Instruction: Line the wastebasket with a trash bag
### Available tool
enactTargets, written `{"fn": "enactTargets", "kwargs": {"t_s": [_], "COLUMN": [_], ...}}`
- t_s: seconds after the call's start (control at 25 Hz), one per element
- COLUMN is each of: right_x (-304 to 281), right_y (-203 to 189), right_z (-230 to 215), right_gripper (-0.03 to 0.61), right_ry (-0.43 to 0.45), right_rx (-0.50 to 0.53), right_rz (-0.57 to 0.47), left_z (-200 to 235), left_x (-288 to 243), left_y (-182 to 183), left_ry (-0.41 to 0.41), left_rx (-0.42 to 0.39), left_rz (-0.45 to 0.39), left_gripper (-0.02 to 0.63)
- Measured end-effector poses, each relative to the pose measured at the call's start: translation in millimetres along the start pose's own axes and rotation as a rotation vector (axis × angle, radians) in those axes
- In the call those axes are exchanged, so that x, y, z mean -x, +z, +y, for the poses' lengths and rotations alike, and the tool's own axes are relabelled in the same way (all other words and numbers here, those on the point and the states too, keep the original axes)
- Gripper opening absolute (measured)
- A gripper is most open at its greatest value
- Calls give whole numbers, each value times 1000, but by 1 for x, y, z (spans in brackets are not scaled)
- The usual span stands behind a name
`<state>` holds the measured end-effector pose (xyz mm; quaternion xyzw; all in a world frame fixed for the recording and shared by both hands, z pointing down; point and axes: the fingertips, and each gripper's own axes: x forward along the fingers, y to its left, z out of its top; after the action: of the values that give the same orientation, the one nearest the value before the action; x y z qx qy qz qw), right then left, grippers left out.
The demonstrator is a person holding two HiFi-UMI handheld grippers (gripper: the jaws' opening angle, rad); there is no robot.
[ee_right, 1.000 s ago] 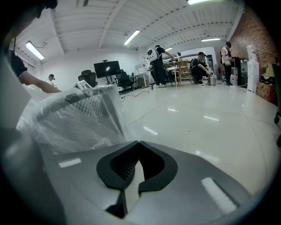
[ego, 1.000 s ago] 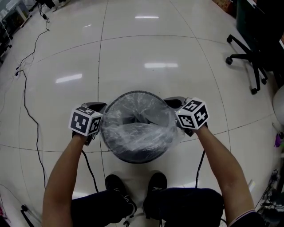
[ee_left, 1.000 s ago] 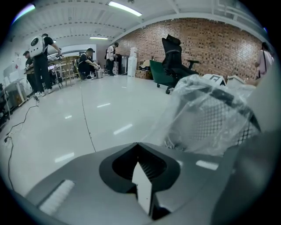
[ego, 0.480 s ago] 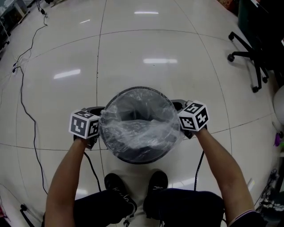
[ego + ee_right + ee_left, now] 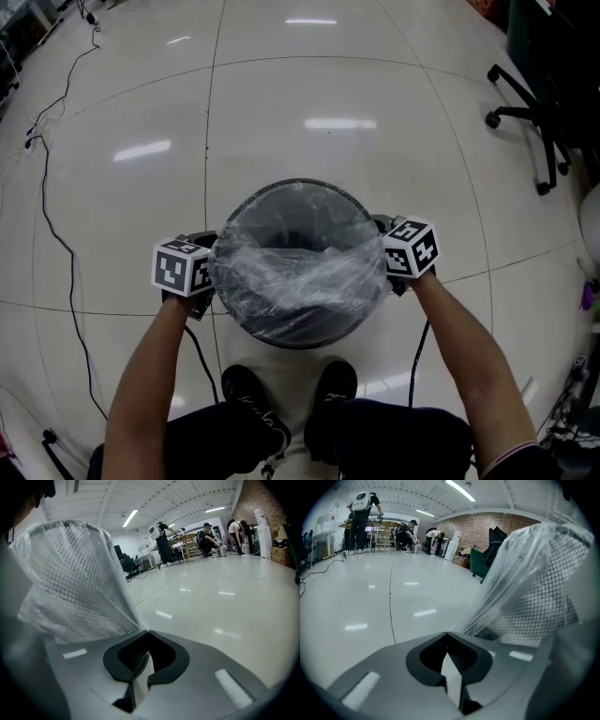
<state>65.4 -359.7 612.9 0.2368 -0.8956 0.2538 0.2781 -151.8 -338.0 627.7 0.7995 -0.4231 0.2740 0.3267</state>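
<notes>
While our left gripper [image 5: 447, 638] and right gripper [image 5: 147, 634] pinch the bag [image 5: 292, 272] tight, one on each side, it sits inside the bin [image 5: 286, 336] with its top stretched over the rim. We think the job is nearly done: pull the edge down snug, then let go.

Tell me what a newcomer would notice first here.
The dark mesh wastebasket on the glossy floor, centre of the head view, with a clear trash bag stretched over its mouth. On either side, the left gripper and right gripper are each shut on the bag's edge, holding it outside the rim. An office chair stands at upper right.
</notes>
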Motion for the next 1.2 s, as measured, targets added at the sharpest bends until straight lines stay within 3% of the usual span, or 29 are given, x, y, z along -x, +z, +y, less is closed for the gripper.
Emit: {"fn": "enactTargets", "kwargs": {"t_s": [0.44, 0.64, 0.76, 0.92, 1.2], "right_x": [-12, -12, -5, 14, 54], "right_y": [-14, -16, -13, -4, -9], "right_z": [-5, -2, -2, -7, -4], "right_gripper": [3, 6, 68, 115, 127], "right_ry": [8, 15, 21, 10, -50], "right_rx": [-13, -32, -40, -57, -54], "right_rz": [18, 19, 6, -41, -53], "left_z": [2, 1, 3, 6, 8], "left_x": [-13, -9, -1, 16, 52], "left_y": [-21, -21, -21, -19, -18], "left_ry": [-5, -41, -58, -41, 8], "left_rx": [43, 133, 166, 144, 82], "left_rz": [22, -6, -18, -21, -13], "left_gripper": [11, 14, 71, 89, 130]}}
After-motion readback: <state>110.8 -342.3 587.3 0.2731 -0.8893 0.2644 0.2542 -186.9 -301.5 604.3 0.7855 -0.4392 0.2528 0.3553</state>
